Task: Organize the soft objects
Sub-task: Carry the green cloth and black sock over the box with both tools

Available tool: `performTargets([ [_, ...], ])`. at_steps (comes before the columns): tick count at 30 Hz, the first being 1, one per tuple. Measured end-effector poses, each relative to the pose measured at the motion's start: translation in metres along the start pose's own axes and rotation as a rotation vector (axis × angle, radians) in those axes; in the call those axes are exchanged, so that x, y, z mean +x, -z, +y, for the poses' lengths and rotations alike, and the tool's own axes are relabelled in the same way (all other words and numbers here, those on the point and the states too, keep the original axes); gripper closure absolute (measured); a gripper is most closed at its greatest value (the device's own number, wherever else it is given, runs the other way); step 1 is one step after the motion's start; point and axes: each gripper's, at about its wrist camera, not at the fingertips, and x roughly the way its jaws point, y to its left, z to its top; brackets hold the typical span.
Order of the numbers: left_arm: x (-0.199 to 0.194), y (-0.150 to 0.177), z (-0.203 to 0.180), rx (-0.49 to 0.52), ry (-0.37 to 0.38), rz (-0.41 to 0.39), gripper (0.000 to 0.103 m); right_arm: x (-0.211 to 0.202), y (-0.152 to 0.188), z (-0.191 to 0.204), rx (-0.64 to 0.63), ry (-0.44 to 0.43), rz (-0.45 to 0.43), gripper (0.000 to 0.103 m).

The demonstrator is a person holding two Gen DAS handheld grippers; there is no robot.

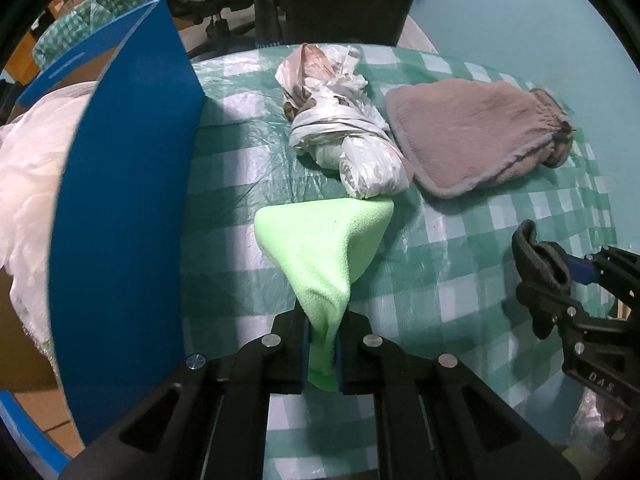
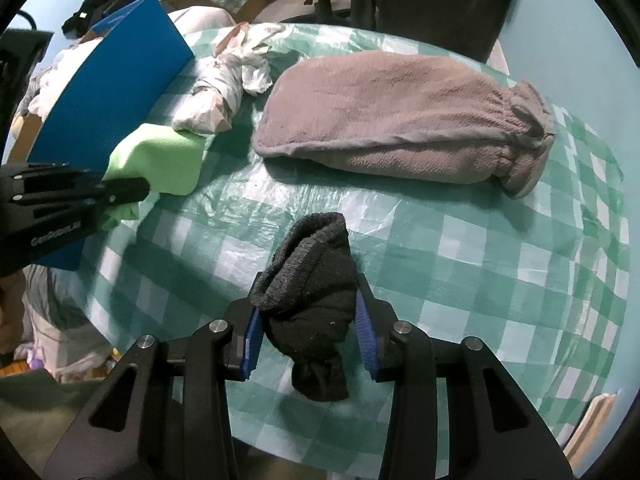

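Left gripper (image 1: 323,354) clamped on limp green cloth (image 1: 324,244) at one bunched corner; right gripper (image 2: 308,340) pinching rolled black sock (image 2: 310,292) (light, compressible, unlikely to slip).

Black linkage grippers, silver screws, blue fingers (image 2: 251,340).

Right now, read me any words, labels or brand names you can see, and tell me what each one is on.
"DAS": white letters on the right hand-held gripper body, left wrist view.
"GenRobot.AI", blurred, best reading: on the left hand-held gripper body, right wrist view.
No readable text on the blue box flap or the tablecloth.
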Motion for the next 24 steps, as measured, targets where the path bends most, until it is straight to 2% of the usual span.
performTargets([
  [8, -0.032, 0.007, 0.005, 0.005, 0.016, -0.052, 0.093, -0.021, 0.002, 0.004, -0.02, 0.009, -0.021, 0.064],
  [24, -0.087, 0.018, -0.007, 0.021, -0.006, -0.152, 0.093, -0.069, -0.011, 0.027, -0.079, 0.013, -0.088, 0.064],
])
